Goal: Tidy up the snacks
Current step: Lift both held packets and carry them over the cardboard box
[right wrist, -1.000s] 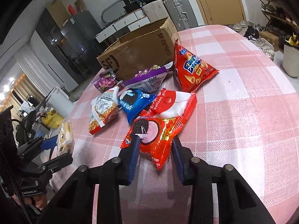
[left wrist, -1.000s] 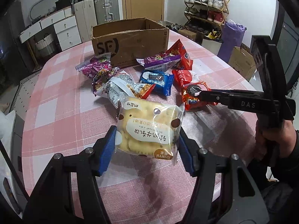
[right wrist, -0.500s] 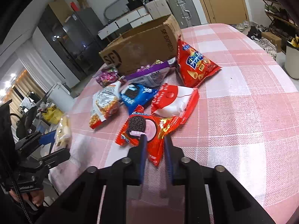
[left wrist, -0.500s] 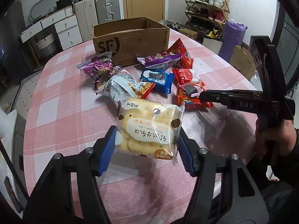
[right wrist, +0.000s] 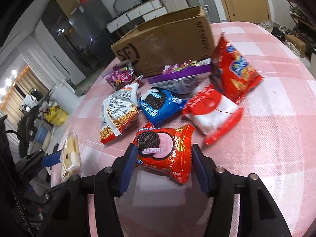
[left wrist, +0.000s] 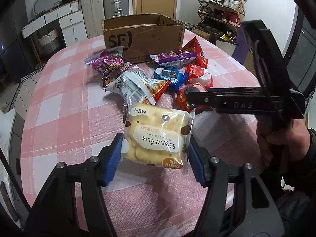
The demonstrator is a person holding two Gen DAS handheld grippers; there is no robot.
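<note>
My left gripper [left wrist: 155, 158] is shut on a clear pack of yellow biscuits [left wrist: 158, 138] and holds it above the pink checked table [left wrist: 63, 118]. My right gripper [right wrist: 165, 165] has its blue pads on both sides of a red Oreo packet [right wrist: 164, 152] and grips it; the packet looks slightly raised. In the left wrist view the right gripper [left wrist: 187, 96] reaches in from the right over that packet [left wrist: 182, 100]. An open SF cardboard box [left wrist: 144, 37] stands at the back of the table.
Between the box and the grippers lie a blue Oreo packet [right wrist: 158, 106], a noodle snack bag [right wrist: 116, 116], a red and white pack [right wrist: 213, 112], a red chip bag [right wrist: 235, 69], a purple pack [right wrist: 181, 77] and a purple candy bag [right wrist: 120, 75]. Furniture and suitcases [left wrist: 116, 0] stand behind.
My right gripper has turned and now grips the red Oreo packet across its width, seemingly lifting it slightly. The left gripper keeps holding the biscuit pack, nearly still.
</note>
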